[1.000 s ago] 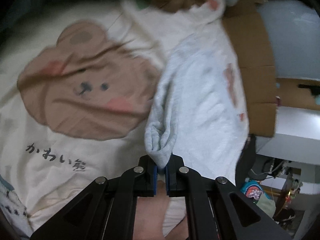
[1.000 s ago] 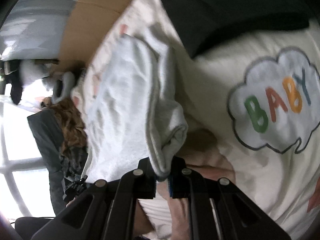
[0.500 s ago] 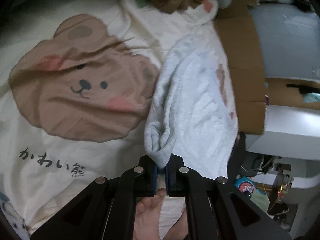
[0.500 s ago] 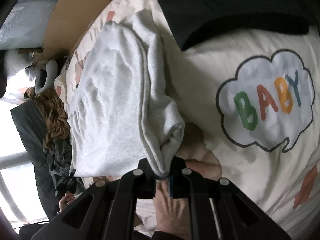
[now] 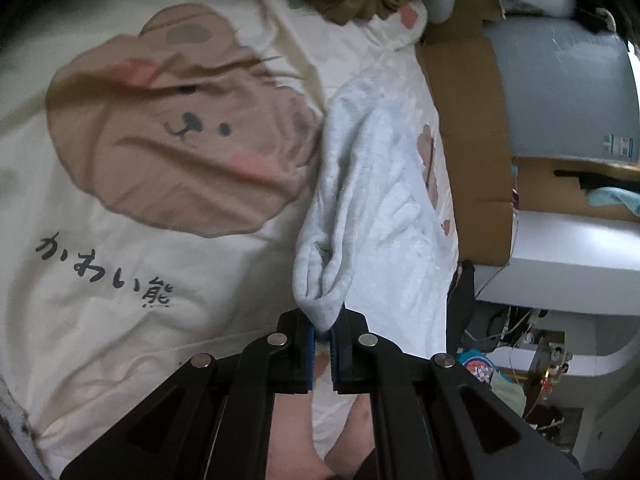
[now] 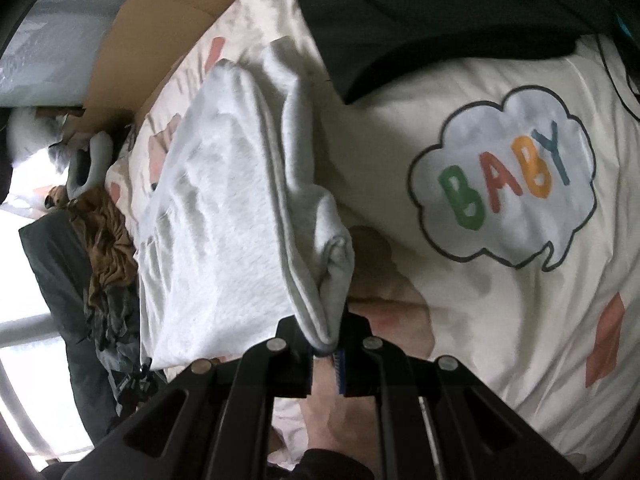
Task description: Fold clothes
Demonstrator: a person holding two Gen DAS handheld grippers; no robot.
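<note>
Left tongs (image 5: 323,330) pinching grey garment (image 5: 376,208), bear-print bedsheet (image 5: 120,280)

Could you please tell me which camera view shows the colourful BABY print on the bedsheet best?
The right wrist view: the BABY print sits whole and readable there. The left wrist view shows none of it, only a bear print.

Item: one pale grey, soft fleece-knit garment (image 5: 384,208), prob. a sweatshirt; exact type can't be confirmed. Condition: partly folded lengthwise, w/ a thick doubled edge running along one side and a stitched hem visible in right wrist view (image 6: 224,216). Two bunched corners are raised off the surface, each pinched between gripper pads; rest of fabric drapes away from them and lies on cream printed bedding, near its edge. Surface creased, not flat. Far end tapers to a rumpled point. No print or logo visible on exposed side.
</note>
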